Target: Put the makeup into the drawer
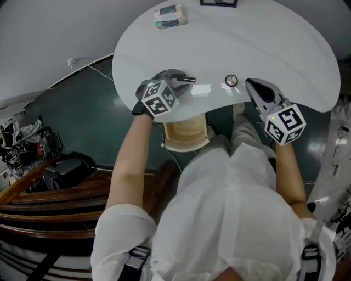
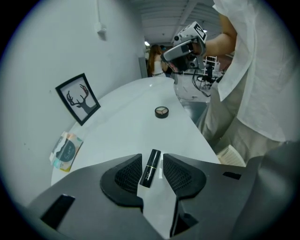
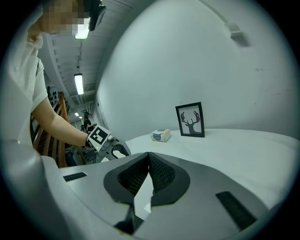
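A black lipstick [image 2: 150, 168] with a thin gold band lies on the white table [image 1: 263, 38], pointing away from me. My left gripper [image 2: 152, 157] is open around it, one pad on each side, with a gap on the right side. From the head view the left gripper [image 1: 178, 77] sits at the table's near edge, and the lipstick [image 1: 187, 79] pokes out to the right of its tips. A small round compact [image 1: 231, 80] lies further right, also seen as the compact [image 2: 161, 112]. My right gripper [image 1: 251, 83] is shut on nothing, just right of the compact; the right gripper [image 3: 149, 161] shows its pads meeting.
A framed deer picture [image 2: 78, 98] leans on the wall at the table's far edge, with a small packet [image 1: 170, 16] beside it. A pale round object [image 1: 186, 134] stands below the table's near edge by my legs. Wooden stairs [image 1: 49, 208] lie to the left.
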### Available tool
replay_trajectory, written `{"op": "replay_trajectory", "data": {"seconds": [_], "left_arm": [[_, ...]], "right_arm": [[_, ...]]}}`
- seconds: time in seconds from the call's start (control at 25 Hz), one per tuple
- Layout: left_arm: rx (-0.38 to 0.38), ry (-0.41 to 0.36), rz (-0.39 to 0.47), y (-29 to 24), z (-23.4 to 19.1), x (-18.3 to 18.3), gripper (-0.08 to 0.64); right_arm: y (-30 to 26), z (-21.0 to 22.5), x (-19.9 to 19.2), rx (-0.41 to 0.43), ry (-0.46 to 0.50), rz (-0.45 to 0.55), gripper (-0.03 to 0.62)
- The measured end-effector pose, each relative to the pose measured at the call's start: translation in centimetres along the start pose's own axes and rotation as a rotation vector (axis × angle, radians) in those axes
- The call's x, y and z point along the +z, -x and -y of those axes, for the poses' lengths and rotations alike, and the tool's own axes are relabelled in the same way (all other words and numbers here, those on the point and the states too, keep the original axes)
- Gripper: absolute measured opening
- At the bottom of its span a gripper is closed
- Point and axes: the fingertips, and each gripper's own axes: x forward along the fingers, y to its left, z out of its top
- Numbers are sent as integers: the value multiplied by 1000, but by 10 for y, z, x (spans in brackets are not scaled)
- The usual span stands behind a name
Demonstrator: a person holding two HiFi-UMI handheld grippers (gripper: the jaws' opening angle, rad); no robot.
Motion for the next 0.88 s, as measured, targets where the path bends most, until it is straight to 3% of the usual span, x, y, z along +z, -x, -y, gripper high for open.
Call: {"op": "replay_trajectory", "data": {"seconds": [0.56,0.88], "left_arm": [[-94,-111,-145,-32,2,-18,142],[-85,-100,-165,-36,3,-20,100]], "right_arm": [[-2,12,2,-5,-9,-10,9],[0,11,2,6,-6,-20,9]]}}
